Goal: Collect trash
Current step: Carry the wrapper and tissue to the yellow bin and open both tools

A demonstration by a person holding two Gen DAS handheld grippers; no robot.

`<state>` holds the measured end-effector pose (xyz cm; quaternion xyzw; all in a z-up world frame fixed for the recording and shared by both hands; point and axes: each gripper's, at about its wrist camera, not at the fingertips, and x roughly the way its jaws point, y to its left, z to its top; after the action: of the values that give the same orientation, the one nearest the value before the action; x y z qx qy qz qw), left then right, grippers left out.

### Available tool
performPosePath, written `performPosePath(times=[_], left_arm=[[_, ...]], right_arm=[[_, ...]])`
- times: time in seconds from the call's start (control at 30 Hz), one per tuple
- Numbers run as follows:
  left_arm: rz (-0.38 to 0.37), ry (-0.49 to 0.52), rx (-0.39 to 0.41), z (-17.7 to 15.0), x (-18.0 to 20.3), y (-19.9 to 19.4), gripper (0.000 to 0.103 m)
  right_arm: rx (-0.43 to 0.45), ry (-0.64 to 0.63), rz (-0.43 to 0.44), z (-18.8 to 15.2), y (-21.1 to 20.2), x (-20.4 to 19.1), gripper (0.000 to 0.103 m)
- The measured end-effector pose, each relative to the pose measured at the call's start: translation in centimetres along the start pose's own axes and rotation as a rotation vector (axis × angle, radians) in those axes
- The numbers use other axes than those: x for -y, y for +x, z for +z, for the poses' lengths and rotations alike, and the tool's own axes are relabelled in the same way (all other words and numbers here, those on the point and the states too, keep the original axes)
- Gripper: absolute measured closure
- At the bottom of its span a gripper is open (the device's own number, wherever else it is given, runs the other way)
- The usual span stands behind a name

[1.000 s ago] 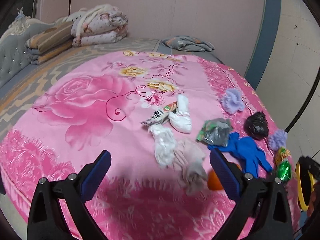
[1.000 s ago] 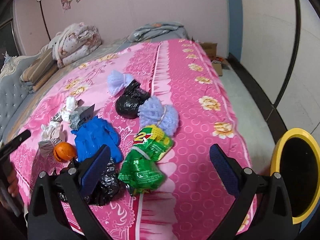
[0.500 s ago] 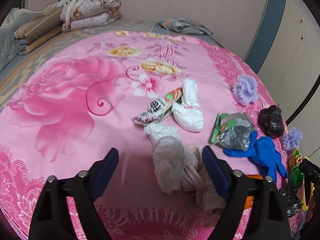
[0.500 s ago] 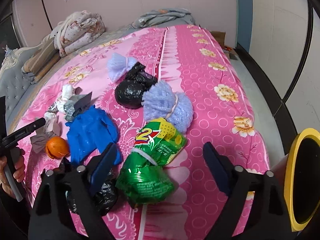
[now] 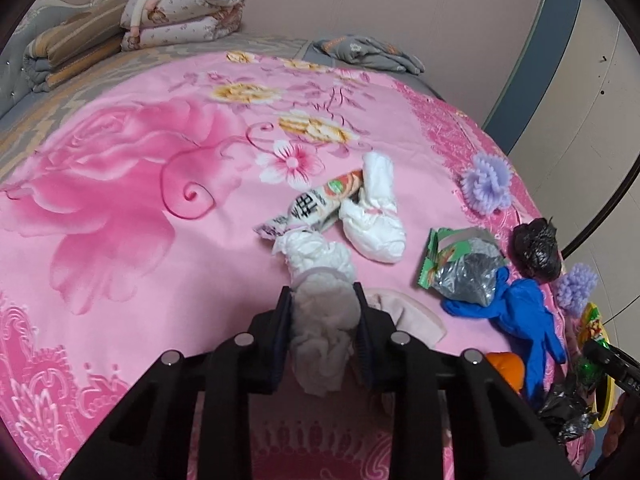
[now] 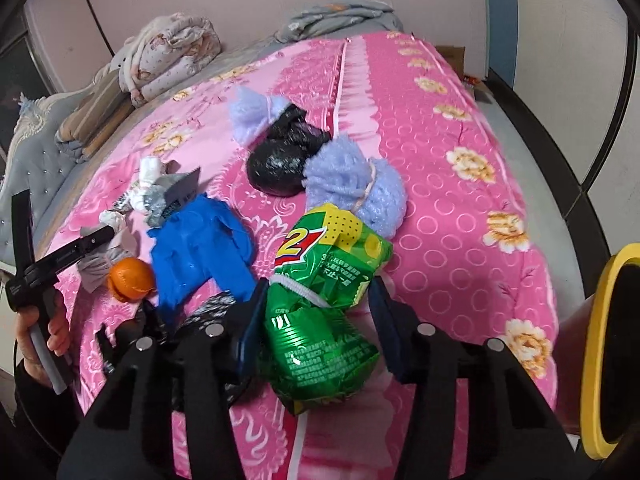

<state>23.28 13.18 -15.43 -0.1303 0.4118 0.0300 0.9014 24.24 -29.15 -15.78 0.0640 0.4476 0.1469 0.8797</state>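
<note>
Trash lies on a pink floral bedspread [image 5: 120, 208]. My left gripper [image 5: 322, 304] is shut on a crumpled white tissue wad [image 5: 320, 320]. My right gripper [image 6: 318, 304] has its jaws close around a green snack bag [image 6: 324, 312], pressing its sides. Other trash: a blue glove [image 6: 200, 248], an orange ball [image 6: 130, 278], a black bag [image 6: 280, 160], purple pompoms [image 6: 356, 188], a white wrapper [image 5: 312, 208], a white bundle [image 5: 374, 220], a green foil packet [image 5: 460, 264].
A yellow-rimmed bin [image 6: 612, 344] stands off the bed at the right. Folded quilts [image 5: 176, 12] and a grey cloth [image 5: 364, 50] lie at the far end. A crumpled black bag [image 6: 208, 312] lies under my right gripper's left finger.
Both grippers moved forward and closed: the left onto the white tissue wad, the right around the green snack bag.
</note>
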Motion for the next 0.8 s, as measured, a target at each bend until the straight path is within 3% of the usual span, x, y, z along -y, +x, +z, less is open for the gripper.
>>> performPosePath(times=[0.3, 0.53, 0.8], left_arm=[[-0.002, 0.065, 0.092, 0.4, 2.1, -6.3, 0.076], [-0.058, 0.170, 0.217, 1.5, 8.1, -13.2, 0.076], [-0.167, 0.242, 0.312, 3.0, 16.1, -17.9, 0.076]], right_arm=[[0.053, 0.001, 0.051, -0.8, -6.6, 0.3, 0.056], [0.187, 0.004, 0.081, -0.5, -14.5, 1.2, 0.056], [0.369, 0.062, 0.028, 0.4, -23.2, 4.9, 0.056]])
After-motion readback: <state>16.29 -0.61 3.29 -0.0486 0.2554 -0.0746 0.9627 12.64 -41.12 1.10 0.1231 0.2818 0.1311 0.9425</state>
